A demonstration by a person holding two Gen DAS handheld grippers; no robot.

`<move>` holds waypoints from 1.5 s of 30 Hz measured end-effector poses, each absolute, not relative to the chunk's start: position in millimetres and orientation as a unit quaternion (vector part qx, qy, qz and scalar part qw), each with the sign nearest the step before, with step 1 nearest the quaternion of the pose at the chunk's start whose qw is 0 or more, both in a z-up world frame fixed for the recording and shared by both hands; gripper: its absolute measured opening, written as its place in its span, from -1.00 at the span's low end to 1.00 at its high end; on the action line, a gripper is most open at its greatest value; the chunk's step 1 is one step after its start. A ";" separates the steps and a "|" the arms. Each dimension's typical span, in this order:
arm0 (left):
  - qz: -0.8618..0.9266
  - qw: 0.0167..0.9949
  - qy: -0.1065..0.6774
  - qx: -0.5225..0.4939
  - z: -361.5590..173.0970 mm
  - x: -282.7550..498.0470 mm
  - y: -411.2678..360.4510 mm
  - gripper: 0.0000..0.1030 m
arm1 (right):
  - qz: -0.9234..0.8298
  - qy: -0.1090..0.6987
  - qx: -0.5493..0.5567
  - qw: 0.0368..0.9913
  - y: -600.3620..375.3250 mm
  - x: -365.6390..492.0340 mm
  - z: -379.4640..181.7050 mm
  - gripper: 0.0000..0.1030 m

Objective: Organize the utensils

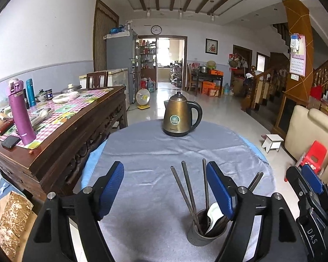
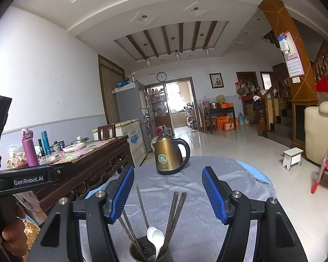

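Blue ribbed pads on my left gripper point(image 1: 165, 187) stand spread wide with nothing pinched between them; the right-hand pad point(image 1: 219, 193) sits in front of the utensil holder point(image 1: 204, 232) from this view. My right gripper point(image 2: 168, 193) is spread the same way, empty, its fingers framing the same holder point(image 2: 148, 250) from just above. That metal cup stands upright at the near edge of the tabletop point(image 1: 146, 152), on the grey cloth point(image 2: 199, 196). Dark chopsticks point(image 1: 187, 187) lean out of it, fanned apart, and a white spoon point(image 2: 156, 239) rests inside with its bowl up. Farther out, a bronze kettle point(image 1: 181, 118) stands near the far edge of the cloth, well apart from the holder. Off the table's left edge is a wooden sideboard point(image 1: 76, 131) carrying a purple bottle point(image 1: 20, 115).
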State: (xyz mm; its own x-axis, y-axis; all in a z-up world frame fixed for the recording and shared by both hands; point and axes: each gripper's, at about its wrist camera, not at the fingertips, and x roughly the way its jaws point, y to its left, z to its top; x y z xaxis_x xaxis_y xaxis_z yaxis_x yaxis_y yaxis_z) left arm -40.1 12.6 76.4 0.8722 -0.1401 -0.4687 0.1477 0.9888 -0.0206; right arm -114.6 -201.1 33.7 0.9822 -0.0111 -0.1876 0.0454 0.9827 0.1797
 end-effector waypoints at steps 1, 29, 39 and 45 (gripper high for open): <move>-0.072 0.968 0.241 0.010 76.8 -40.9 12.5 0.52 | -0.014 0.096 0.094 0.991 -202.1 -115.5 33.4 0.33; 0.007 0.954 0.286 0.092 27.4 -70.6 10.1 0.77 | -0.001 0.265 0.123 0.956 -203.1 -126.7 -1.3 0.56; 0.007 0.951 0.301 0.075 23.9 -77.8 23.7 0.77 | -0.004 0.295 0.105 0.950 -187.9 -125.8 -3.5 0.57; 0.013 0.949 0.308 0.072 21.6 -78.1 29.7 0.77 | -0.001 0.303 0.094 0.948 -179.2 -125.6 -2.3 0.57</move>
State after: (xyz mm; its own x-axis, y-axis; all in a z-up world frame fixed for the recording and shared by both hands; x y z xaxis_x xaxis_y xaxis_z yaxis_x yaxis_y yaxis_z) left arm -78.1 29.7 21.6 0.8099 0.0690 -0.5826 0.0195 0.9893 0.1444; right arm -125.6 -179.2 -2.3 0.8163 0.0556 -0.5749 0.0580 0.9824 0.1774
